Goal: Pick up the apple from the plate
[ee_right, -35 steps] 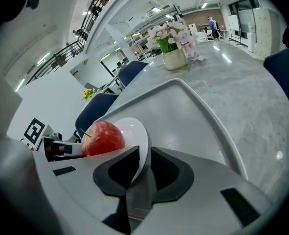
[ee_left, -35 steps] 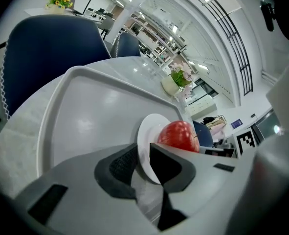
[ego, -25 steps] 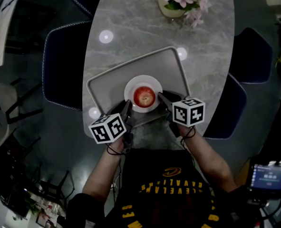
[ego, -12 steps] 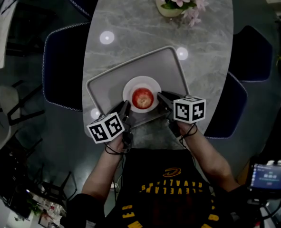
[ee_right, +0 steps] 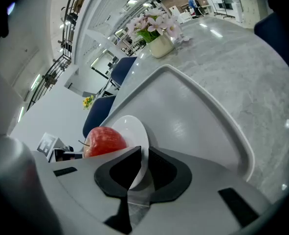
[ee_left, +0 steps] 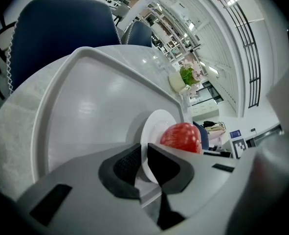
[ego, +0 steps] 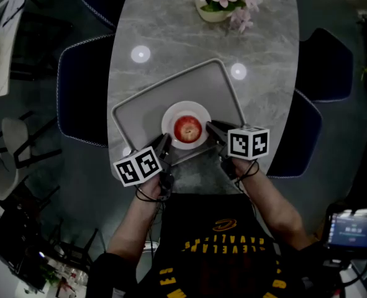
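Note:
A red apple (ego: 187, 128) sits on a small white plate (ego: 171, 113) near the front of a grey tray (ego: 140, 113). My left gripper (ego: 165, 144) is at the plate's near-left rim and my right gripper (ego: 211, 128) at its right rim. In the left gripper view the jaws (ee_left: 144, 158) are closed to a narrow gap with the plate's edge (ee_left: 154, 124) in it, and the apple (ee_left: 182, 137) shows just beyond. In the right gripper view the plate's rim (ee_right: 132, 129) likewise passes between the jaws (ee_right: 144, 163), with the apple (ee_right: 104, 141) to the left.
The tray lies on an oval grey marble table (ego: 171, 36). A vase of pink flowers (ego: 217, 2) stands at the far end. Dark blue chairs (ego: 81, 85) (ego: 307, 135) flank the table on both sides. The table's near edge runs just under my grippers.
Hardly anything differs. The head view has shifted a little, and both grippers stay at the plate's rim with the apple still on the plate.

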Demonstrator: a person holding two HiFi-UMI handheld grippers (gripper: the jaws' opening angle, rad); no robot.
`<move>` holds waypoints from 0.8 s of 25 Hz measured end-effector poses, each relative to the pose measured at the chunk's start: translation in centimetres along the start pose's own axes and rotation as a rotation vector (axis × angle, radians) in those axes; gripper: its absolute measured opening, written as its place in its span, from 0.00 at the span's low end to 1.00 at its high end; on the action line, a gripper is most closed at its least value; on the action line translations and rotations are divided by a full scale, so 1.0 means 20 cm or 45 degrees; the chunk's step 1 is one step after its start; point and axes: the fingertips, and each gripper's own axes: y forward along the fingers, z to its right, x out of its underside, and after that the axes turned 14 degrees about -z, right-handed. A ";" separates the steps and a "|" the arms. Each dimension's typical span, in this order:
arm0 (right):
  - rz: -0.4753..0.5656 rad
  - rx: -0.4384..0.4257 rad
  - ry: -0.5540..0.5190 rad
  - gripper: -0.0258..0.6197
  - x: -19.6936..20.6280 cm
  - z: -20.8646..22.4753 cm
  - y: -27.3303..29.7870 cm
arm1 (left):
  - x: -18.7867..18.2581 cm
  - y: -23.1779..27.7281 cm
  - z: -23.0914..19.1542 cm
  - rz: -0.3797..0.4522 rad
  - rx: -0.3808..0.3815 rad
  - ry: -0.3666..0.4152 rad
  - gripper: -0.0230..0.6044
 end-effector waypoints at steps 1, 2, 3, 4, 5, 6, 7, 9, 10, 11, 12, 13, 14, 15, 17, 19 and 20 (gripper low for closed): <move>0.001 -0.002 0.000 0.12 0.00 0.01 0.00 | 0.00 0.01 0.00 -0.006 0.003 0.000 0.11; 0.002 -0.004 0.000 0.12 0.01 0.01 -0.01 | 0.01 0.01 0.01 -0.012 0.005 0.001 0.11; 0.002 -0.005 0.002 0.12 0.01 0.02 -0.01 | 0.01 0.02 0.02 -0.018 0.008 0.002 0.11; 0.003 -0.006 0.006 0.12 0.01 0.03 -0.02 | 0.01 0.03 0.02 -0.025 0.012 0.002 0.11; 0.005 -0.009 0.010 0.12 0.02 0.04 -0.02 | 0.02 0.03 0.03 -0.031 0.015 0.002 0.11; 0.007 -0.014 0.016 0.12 0.02 0.05 -0.03 | 0.02 0.04 0.03 -0.038 0.019 0.001 0.10; 0.008 -0.020 0.023 0.12 0.03 0.06 -0.03 | 0.03 0.04 0.04 -0.043 0.021 0.002 0.10; 0.009 -0.031 0.037 0.12 0.05 0.07 -0.04 | 0.03 0.06 0.05 -0.053 0.025 0.006 0.10; 0.011 -0.034 0.044 0.12 0.06 0.08 -0.05 | 0.04 0.06 0.05 -0.057 0.028 0.008 0.10; 0.014 -0.036 0.050 0.12 0.07 0.08 -0.05 | 0.05 0.06 0.06 -0.061 0.031 0.010 0.10; 0.019 -0.036 0.055 0.12 0.08 0.08 -0.06 | 0.05 0.06 0.07 -0.065 0.034 0.014 0.10; 0.024 -0.036 0.060 0.12 0.09 0.09 -0.07 | 0.06 0.06 0.07 -0.069 0.036 0.018 0.10; 0.028 -0.035 0.063 0.12 0.10 0.09 -0.08 | 0.07 0.06 0.08 -0.074 0.039 0.023 0.10; 0.032 -0.033 0.067 0.12 0.11 0.09 -0.09 | 0.08 0.05 0.09 -0.079 0.042 0.027 0.10; 0.043 -0.027 0.075 0.12 0.15 0.07 -0.12 | 0.11 0.04 0.11 -0.093 0.052 0.035 0.10; 0.056 -0.021 0.085 0.12 0.18 0.06 -0.16 | 0.14 0.02 0.13 -0.107 0.062 0.046 0.10; 0.062 -0.019 0.090 0.12 0.19 0.07 -0.17 | 0.15 0.02 0.14 -0.113 0.064 0.053 0.10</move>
